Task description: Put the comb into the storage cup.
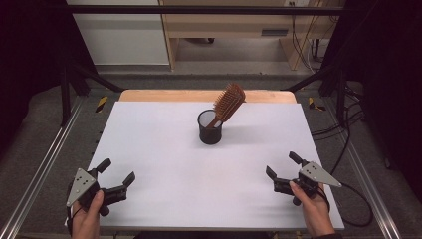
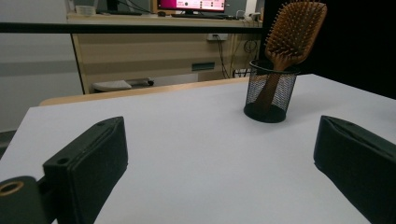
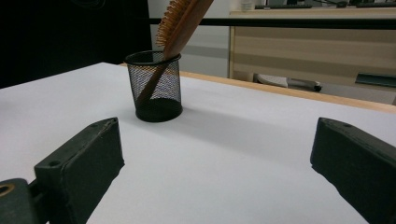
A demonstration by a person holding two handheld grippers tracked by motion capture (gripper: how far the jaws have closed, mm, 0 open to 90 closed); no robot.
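A black mesh cup [image 1: 209,128] stands near the middle of the white table [image 1: 164,164], toward the far side. A brown wooden hairbrush [image 1: 228,103] rests in it handle down, its head leaning to the right over the rim. My left gripper [image 1: 117,172] is open at the near left corner, held by a hand, with nothing between its jaws. At the near right my right gripper [image 1: 282,166] is open and empty as well. The left gripper view shows the cup [image 2: 271,96] and brush [image 2: 295,30] ahead on the right; the right gripper view has the cup [image 3: 157,86] and brush [image 3: 180,23] ahead on the left.
A wooden strip [image 1: 164,95] edges the table's far side. Metal rails [image 1: 45,159] run along both sides, and cables [image 1: 348,149] lie on the floor at the right. Wooden furniture [image 1: 234,25] stands beyond the table.
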